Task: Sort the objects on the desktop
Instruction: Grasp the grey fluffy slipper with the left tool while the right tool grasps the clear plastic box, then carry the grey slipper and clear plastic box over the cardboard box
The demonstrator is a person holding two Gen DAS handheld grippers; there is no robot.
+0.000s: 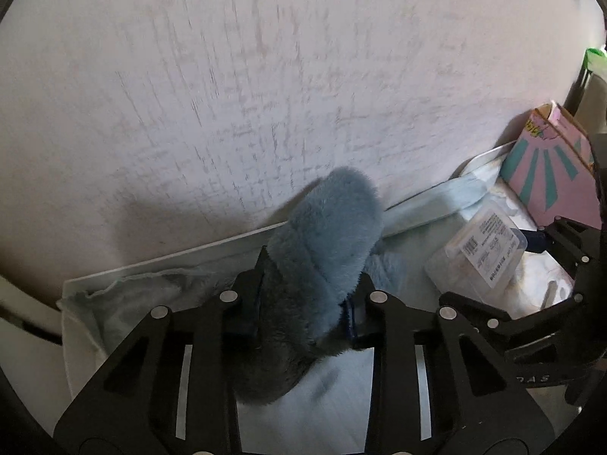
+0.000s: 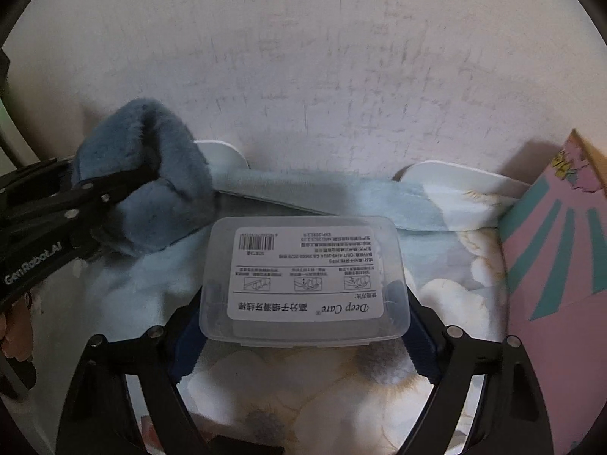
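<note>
My left gripper (image 1: 307, 292) is shut on a blue plush band (image 1: 330, 227), folded into a loop that rises between the fingers. From the right wrist view that gripper (image 2: 125, 189) pinches the plush band (image 2: 167, 174) at the left, and a lighter blue strap (image 2: 341, 197) trails off to the right. A clear plastic box (image 2: 307, 276) with a white printed label sits between the fingers of my right gripper (image 2: 303, 292). Blue pads (image 2: 421, 326) press against both of its short sides. In the left wrist view the clear box (image 1: 478, 258) lies at the right, with the right gripper (image 1: 512, 276) around it.
Everything rests in a white tray (image 1: 151, 265) lined with a pale floral cloth (image 2: 447, 276). A pink box with teal rays (image 2: 557, 265) stands against the tray's right side. A pale scratched surface (image 1: 303, 76) fills the background. A green item (image 1: 593, 53) peeks in at far right.
</note>
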